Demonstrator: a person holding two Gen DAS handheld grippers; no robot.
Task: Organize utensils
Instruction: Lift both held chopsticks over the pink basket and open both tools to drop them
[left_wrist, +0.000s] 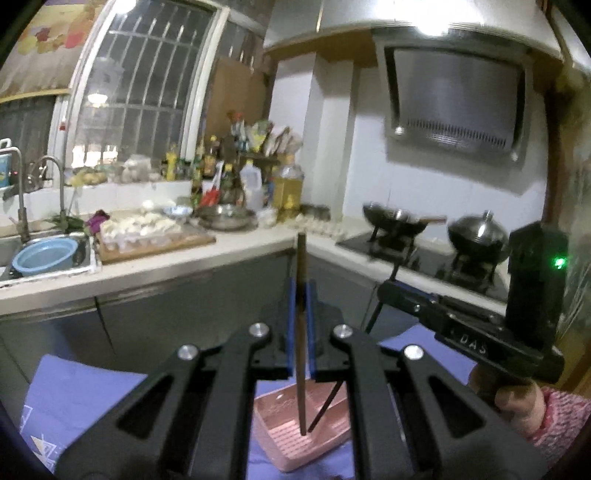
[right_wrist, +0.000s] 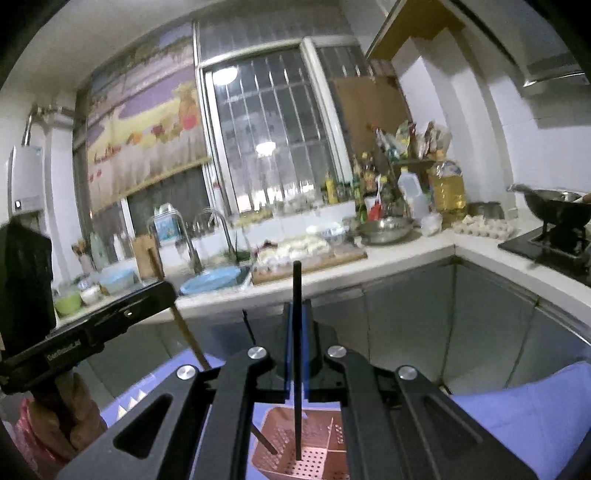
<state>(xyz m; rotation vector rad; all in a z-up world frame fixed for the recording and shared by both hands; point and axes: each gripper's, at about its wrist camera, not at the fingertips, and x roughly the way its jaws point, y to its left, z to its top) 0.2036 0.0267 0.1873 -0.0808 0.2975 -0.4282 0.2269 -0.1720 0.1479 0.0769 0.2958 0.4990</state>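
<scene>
The brown chopstick (left_wrist: 301, 332) stands almost straight up, its tip over the pink basket (left_wrist: 295, 439), so it looks ready to go in. The left hand-held gripper (left_wrist: 301, 306) is shut tight on its middle. The black chopstick (right_wrist: 297, 354) stands the same way over the basket (right_wrist: 314, 454), and the right hand-held gripper (right_wrist: 297, 328) is shut tight on it too. The basket sits on a purple cloth (left_wrist: 74, 398), near the cloth's front edge.
</scene>
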